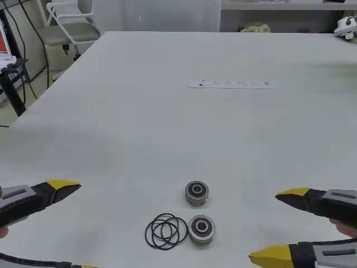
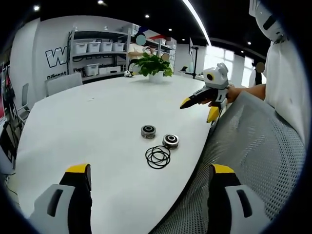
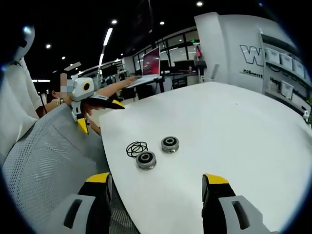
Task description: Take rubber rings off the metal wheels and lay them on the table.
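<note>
Two metal wheels lie flat near the table's front edge, one (image 1: 196,192) behind the other (image 1: 201,229). Several loose black rubber rings (image 1: 166,231) lie overlapped just left of the nearer wheel. My left gripper (image 1: 75,226) is open at the left and my right gripper (image 1: 266,226) is open at the right; both are well clear of the wheels and hold nothing. The left gripper view has the wheels (image 2: 148,131) (image 2: 170,141) and the rings (image 2: 158,156) beyond my open left gripper (image 2: 150,169). The right gripper view has the wheels (image 3: 169,144) (image 3: 146,160) and rings (image 3: 136,148) ahead of my right gripper (image 3: 157,178).
The white table (image 1: 167,123) stretches far back, with a flush socket strip (image 1: 233,84) in its middle. A chair (image 1: 67,25) stands at the back left. A potted plant (image 2: 155,63) sits at the table's far end. The wheels lie close to the front edge.
</note>
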Motion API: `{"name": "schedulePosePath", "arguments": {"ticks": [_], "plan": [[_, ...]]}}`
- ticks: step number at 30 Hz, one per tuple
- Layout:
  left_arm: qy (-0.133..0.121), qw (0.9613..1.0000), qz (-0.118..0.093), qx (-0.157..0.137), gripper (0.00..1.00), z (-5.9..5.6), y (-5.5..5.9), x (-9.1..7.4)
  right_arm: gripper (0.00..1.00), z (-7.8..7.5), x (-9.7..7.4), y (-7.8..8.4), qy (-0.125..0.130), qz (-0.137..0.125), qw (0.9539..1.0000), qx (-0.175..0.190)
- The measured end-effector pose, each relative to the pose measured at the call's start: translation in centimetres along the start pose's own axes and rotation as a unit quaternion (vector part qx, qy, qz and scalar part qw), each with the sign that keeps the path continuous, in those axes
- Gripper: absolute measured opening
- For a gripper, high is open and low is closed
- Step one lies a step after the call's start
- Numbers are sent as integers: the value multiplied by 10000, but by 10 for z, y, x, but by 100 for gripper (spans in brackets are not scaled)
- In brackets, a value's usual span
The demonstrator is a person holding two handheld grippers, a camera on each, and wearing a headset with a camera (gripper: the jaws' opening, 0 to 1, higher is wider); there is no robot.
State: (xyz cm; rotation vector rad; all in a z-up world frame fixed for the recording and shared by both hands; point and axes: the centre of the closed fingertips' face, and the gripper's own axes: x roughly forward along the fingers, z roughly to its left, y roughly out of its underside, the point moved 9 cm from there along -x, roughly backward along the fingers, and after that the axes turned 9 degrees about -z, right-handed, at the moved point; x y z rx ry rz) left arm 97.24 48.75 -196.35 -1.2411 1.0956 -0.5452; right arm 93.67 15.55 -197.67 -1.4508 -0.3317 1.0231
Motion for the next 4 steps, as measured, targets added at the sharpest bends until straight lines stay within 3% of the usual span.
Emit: {"name": "schedulePosePath", "arguments": {"ticks": [4], "plan": [[-42, 10000, -6, -4, 99, 1, 0, 0, 80, 0, -4, 2, 88, 9, 9999, 56]]}}
